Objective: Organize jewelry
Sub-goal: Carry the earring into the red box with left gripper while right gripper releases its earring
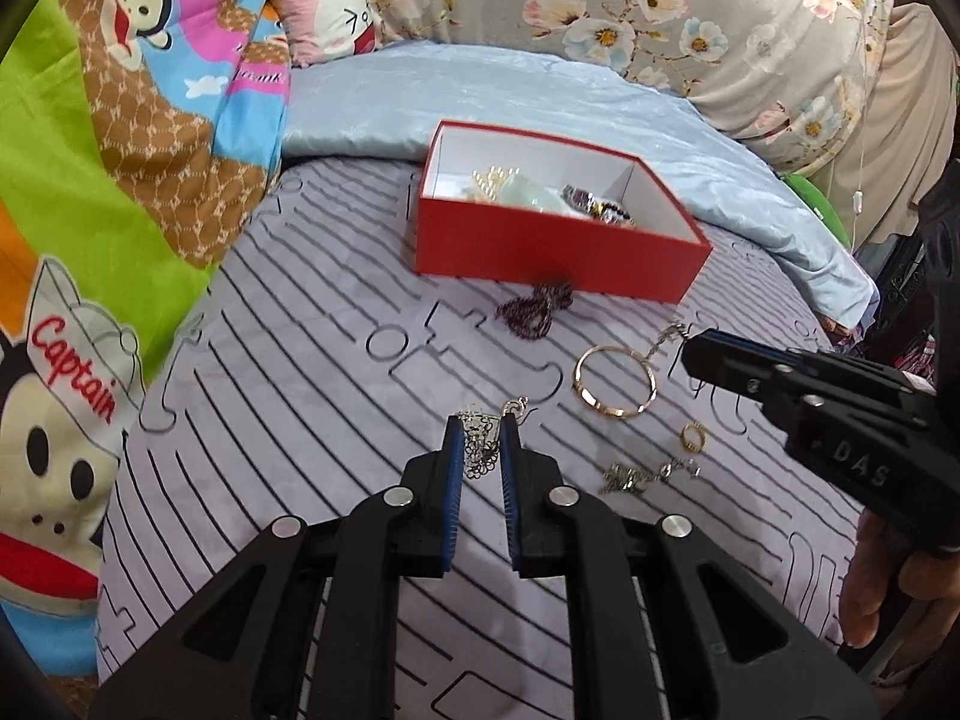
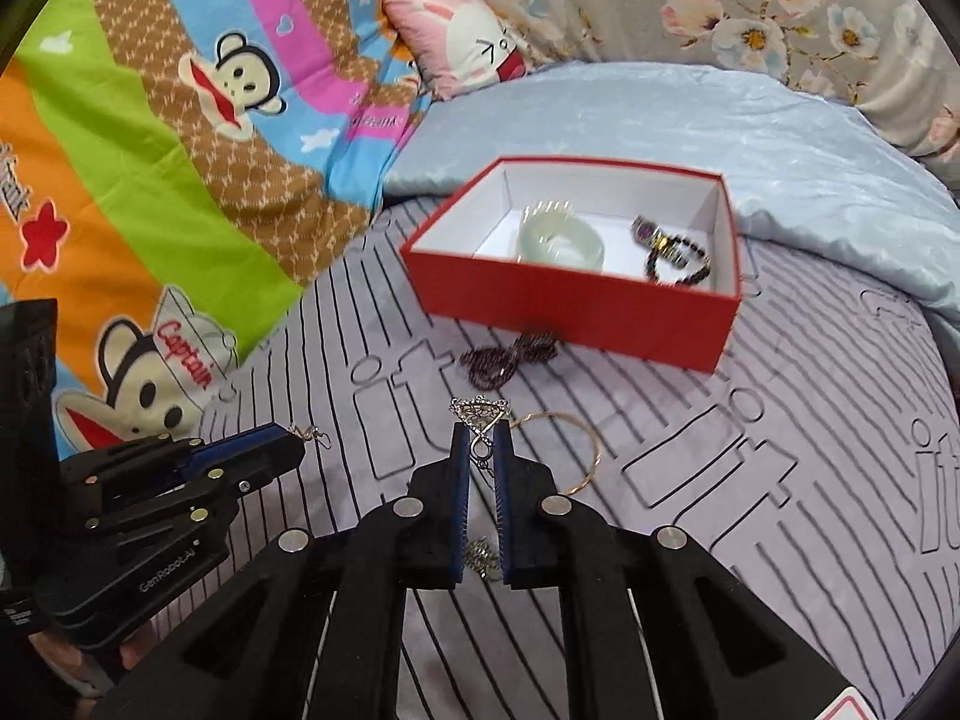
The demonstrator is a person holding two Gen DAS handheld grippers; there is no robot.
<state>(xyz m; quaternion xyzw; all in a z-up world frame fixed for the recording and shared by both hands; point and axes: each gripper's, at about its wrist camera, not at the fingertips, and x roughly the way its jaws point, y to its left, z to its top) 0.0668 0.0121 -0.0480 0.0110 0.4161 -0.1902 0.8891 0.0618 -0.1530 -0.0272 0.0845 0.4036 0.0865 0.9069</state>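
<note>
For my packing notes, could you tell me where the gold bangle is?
In the left wrist view, the gold bangle lies on the striped sheet, right of centre, below the red box.

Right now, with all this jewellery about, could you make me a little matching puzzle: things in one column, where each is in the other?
Things:
1. pale green bangle
2. gold bangle
3. dark bead string
4. silver chain

Places:
A. on the sheet, against the front of the red box
B. between the left gripper pads
C. inside the red box
D. flat on the striped sheet

Pairs: 1-C, 2-D, 3-A, 4-B
</note>
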